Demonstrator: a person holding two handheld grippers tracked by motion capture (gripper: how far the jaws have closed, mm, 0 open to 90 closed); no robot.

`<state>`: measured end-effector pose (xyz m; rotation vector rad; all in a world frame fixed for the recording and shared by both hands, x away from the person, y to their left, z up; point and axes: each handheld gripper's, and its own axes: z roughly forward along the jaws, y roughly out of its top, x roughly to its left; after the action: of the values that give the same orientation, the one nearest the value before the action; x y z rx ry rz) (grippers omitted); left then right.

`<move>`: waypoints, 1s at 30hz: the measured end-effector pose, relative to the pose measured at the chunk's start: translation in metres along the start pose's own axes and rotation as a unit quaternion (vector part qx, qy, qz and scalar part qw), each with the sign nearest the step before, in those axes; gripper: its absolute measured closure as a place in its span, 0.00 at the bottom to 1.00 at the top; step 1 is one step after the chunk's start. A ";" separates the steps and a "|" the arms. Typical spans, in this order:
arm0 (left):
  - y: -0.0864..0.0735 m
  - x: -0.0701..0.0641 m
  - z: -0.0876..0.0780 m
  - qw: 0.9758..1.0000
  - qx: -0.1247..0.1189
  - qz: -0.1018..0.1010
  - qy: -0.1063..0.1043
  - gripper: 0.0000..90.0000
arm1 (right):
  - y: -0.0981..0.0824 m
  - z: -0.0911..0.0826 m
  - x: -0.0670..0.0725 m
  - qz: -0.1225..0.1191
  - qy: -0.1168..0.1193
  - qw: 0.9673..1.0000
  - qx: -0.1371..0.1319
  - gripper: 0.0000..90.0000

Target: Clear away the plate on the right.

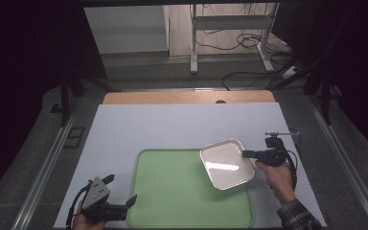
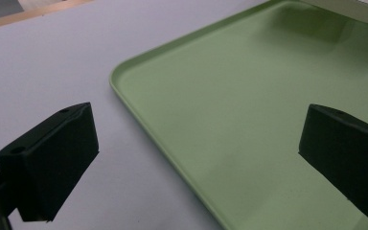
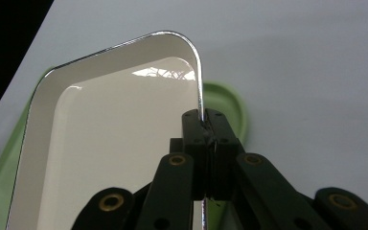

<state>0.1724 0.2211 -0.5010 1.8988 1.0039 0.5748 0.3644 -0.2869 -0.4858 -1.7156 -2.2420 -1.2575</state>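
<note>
A white rectangular dish (image 1: 226, 163) with a shiny rim hangs tilted over the right part of a pale green tray (image 1: 172, 191). My right gripper (image 1: 246, 154) is shut on the dish's right rim, its black jaws pinching the thin edge (image 3: 202, 115). In the right gripper view the white dish (image 3: 105, 143) spreads to the left, with the green tray (image 3: 230, 103) showing behind its corner. My left gripper (image 1: 122, 191) rests open at the tray's near left corner, nothing between its fingers (image 2: 52, 158). The left gripper view looks across the green tray (image 2: 230, 110), with the dish's edge (image 2: 350, 9) at the top right.
A white sheet (image 1: 182, 124) covers the table, with a wooden edge (image 1: 187, 97) at the far side. Beyond it lie floor cables (image 1: 249, 40) and a metal desk frame (image 1: 230, 28). Dark curtains flank both sides.
</note>
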 end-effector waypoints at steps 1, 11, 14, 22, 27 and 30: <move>0.000 0.000 0.000 1.000 0.000 0.000 0.000 0.00 | 0.000 0.000 0.000 0.000 0.000 1.000 0.000 0.98; 0.000 0.000 0.000 1.000 0.000 0.001 0.000 0.00 | -0.003 0.024 0.022 -0.011 0.004 1.000 0.018 0.98; 0.000 0.000 0.000 1.000 0.000 0.001 0.000 0.00 | -0.005 0.035 0.032 -0.012 0.005 1.000 0.022 0.98; 0.000 0.000 0.000 1.000 0.000 0.002 -0.001 0.00 | -0.009 0.056 0.048 -0.018 -0.001 0.999 0.035 0.98; 0.000 0.000 0.000 1.000 0.000 0.003 -0.001 0.00 | -0.012 0.065 0.054 -0.026 -0.012 0.999 0.042 0.98; 0.000 0.000 0.000 1.000 0.001 0.003 -0.001 0.00 | -0.013 0.068 0.056 -0.026 -0.014 0.999 0.043 0.98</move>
<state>0.1723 0.2208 -0.5010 1.9040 0.9976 0.5758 0.3610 -0.2015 -0.5114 -1.6651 -2.3346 -1.1348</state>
